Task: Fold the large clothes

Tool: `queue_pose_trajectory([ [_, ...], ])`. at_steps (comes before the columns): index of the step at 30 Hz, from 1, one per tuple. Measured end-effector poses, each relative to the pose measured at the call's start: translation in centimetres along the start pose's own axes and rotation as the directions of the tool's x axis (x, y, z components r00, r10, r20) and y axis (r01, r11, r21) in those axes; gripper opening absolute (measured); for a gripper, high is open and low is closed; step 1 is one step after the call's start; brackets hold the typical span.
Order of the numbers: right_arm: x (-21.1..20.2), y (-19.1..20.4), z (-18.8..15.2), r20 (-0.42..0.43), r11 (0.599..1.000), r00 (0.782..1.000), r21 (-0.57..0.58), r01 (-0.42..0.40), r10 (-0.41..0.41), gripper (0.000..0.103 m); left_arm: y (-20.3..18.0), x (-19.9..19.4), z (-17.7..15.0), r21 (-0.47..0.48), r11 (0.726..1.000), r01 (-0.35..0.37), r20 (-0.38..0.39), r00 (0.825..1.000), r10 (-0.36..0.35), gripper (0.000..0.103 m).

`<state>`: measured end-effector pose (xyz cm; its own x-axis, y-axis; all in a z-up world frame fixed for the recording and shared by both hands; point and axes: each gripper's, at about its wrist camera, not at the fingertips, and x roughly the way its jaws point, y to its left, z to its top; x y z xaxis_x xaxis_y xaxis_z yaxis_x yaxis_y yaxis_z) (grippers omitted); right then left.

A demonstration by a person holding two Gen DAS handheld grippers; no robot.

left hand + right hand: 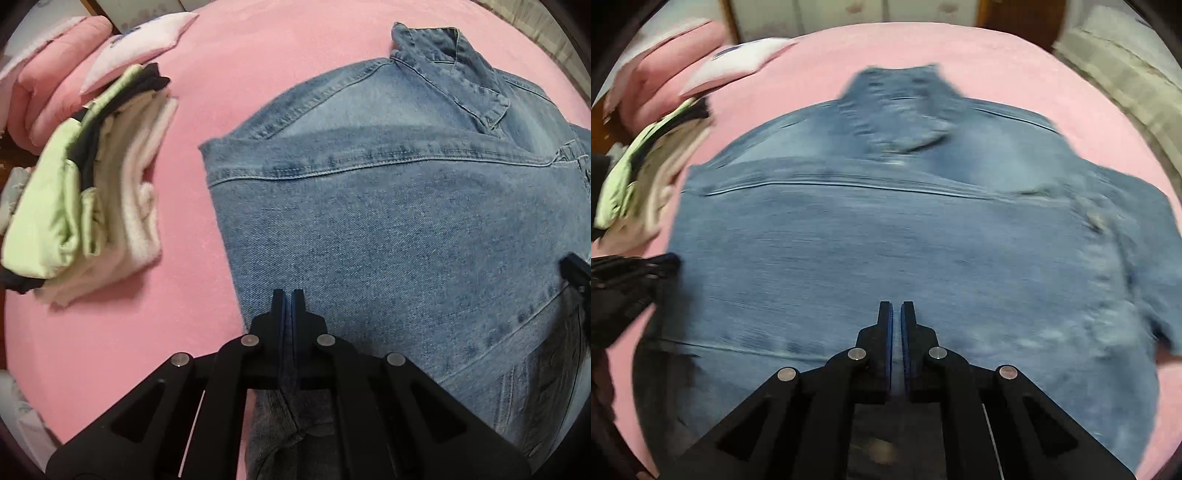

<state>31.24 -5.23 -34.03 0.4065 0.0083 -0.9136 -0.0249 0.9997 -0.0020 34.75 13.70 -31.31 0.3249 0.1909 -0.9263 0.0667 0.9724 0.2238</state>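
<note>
Left gripper (289, 295), nearest in the left wrist view: fingers pressed together, clamping a fold of the denim jacket (388, 221) at its near hem, a strip of the fabric running down between the pads. Right gripper (897, 306), nearest in the right wrist view: fingers likewise closing on the near hem of the jacket, denim seeming to lie in the narrow gap between the blue pads, though blur is making the grip hard to confirm.

Beyond both grippers: jacket lying spread on the pink bed (240, 74), back side up, yoke seam crossing from side to side, collar (450, 70) pointing away at the far end. Sleeves appearing tucked in at the sides, the right one bunching at the edge. Right wrist view heavily smeared by motion.

Beside the jacket, on the left and apart from it: stack of folded clothes (85, 184), lying on the same bed, light green on top with dark and white layers showing.

Farthest, at the upper left: pink quilt (55, 74) and a pale pillow (140, 48) resting at the head of the bed.
</note>
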Motion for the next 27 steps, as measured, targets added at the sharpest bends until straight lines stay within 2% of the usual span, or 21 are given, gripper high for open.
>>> queue_pose_trajectory([
  [2, -0.5, -2.1, -0.7, 0.004, 0.998, 1.0, 0.058, 0.003, -0.003, 0.005, -0.5, -0.9, -0.2, -0.015, 1.0, 0.005, -0.022, 1.0, -0.005, 0.001],
  [5, -2.1, -5.9, -2.6, 0.033, 0.985, 0.998, 0.164, -0.055, 0.05, 0.009, -2.1, -3.3, -1.2, -0.061, 0.998, 0.035, -0.034, 0.999, -0.037, 0.004],
  [6, -2.5, -6.8, -3.1, 0.036, 0.979, 0.997, 0.194, -0.069, 0.063, 0.011, -2.9, -4.2, -1.7, -0.073, 0.996, 0.041, -0.035, 0.998, -0.044, 0.011],
  [7, -2.9, -8.0, -3.8, 0.039, 0.97, 0.996, 0.226, -0.085, 0.078, 0.016, -4.1, -5.3, -2.2, -0.089, 0.995, 0.048, -0.036, 0.998, -0.052, 0.026],
  [8, -3.5, -9.2, -4.5, 0.04, 0.96, 0.995, 0.26, -0.099, 0.092, 0.022, -5.1, -6.2, -2.6, -0.099, 0.994, 0.055, -0.036, 0.998, -0.059, 0.036],
  [9, -4.2, -10.7, -5.3, 0.043, 0.955, 0.994, 0.279, -0.106, 0.098, 0.024, -6.0, -7.0, -2.9, -0.111, 0.992, 0.065, -0.034, 0.997, -0.069, 0.053],
  [10, -5.2, -12.9, -6.2, 0.048, 0.949, 0.994, 0.294, -0.113, 0.103, 0.028, -7.8, -8.5, -3.5, -0.124, 0.989, 0.078, -0.025, 0.996, -0.082, 0.061],
  [11, -6.0, -14.3, -7.0, 0.057, 0.94, 0.992, 0.318, -0.126, 0.114, 0.033, -9.1, -9.7, -3.9, -0.129, 0.988, 0.087, -0.02, 0.996, -0.09, 0.061],
  [15, -8.3, -20.4, -9.8, 0.065, 0.89, 0.976, 0.401, -0.216, 0.207, 0.04, -14.5, -13.2, -4.3, -0.13, 0.984, 0.119, -0.028, 0.992, -0.123, 0.061],
  [17, -9.2, -23.2, -11.1, 0.061, 0.87, 0.968, 0.428, -0.246, 0.244, 0.052, -17.5, -15.0, -4.1, -0.136, 0.978, 0.157, -0.031, 0.986, -0.163, 0.062],
  [20, -11.1, -28.1, -13.2, 0.068, 0.858, 0.965, 0.446, -0.255, 0.252, 0.067, -22.1, -18.0, -3.7, -0.122, 0.969, 0.217, -0.008, 0.976, -0.219, 0.062],
  [22, -12.1, -31.4, -14.4, 0.084, 0.839, 0.966, 0.482, -0.253, 0.243, 0.069, -25.5, -19.8, -3.1, -0.081, 0.971, 0.226, 0.015, 0.974, -0.226, 0.062],
  [25, -13.5, -37.4, -16.2, 0.112, 0.773, 0.966, 0.581, -0.255, 0.234, 0.071, -29.6, -21.9, -2.6, -0.019, 0.978, 0.209, 0.047, 0.977, -0.207, 0.062],
  [27, -14.3, -41.3, -17.7, 0.142, 0.724, 0.967, 0.642, -0.253, 0.212, 0.079, -32.2, -22.9, -2.7, 0.0, 0.977, 0.215, 0.063, 0.975, -0.215, 0.062],
])
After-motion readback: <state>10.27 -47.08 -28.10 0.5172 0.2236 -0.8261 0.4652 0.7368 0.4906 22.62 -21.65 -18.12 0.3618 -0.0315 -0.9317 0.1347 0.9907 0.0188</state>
